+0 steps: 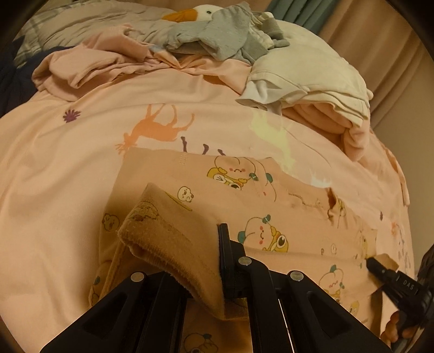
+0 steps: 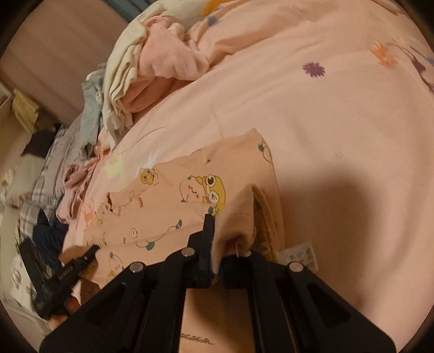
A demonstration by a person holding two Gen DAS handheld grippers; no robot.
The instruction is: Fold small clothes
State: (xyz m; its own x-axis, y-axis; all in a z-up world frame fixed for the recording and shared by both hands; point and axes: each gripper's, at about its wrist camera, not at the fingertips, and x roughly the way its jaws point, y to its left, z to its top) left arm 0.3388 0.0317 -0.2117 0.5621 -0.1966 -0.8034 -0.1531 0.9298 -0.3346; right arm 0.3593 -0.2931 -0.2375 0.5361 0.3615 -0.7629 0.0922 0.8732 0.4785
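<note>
A small pink garment with cartoon frog prints (image 1: 271, 206) lies spread on the pink bedsheet; it also shows in the right wrist view (image 2: 162, 206). My left gripper (image 1: 217, 260) is shut on a ribbed cuff or hem of the garment (image 1: 168, 244), lifted and folded over above the cloth. My right gripper (image 2: 217, 244) is shut on another lifted edge of the same garment (image 2: 238, 214). The right gripper's tip shows at the right of the left wrist view (image 1: 379, 268). The left gripper's tip shows at the left of the right wrist view (image 2: 81, 258).
A pile of cream and pink clothes (image 1: 312, 81) lies at the back right of the bed. Grey clothes and a plush goose (image 1: 206, 16) lie behind. More crumpled pink cloth (image 1: 89, 65) sits at the back left. The pink bedsheet (image 2: 325, 130) spreads beyond the garment.
</note>
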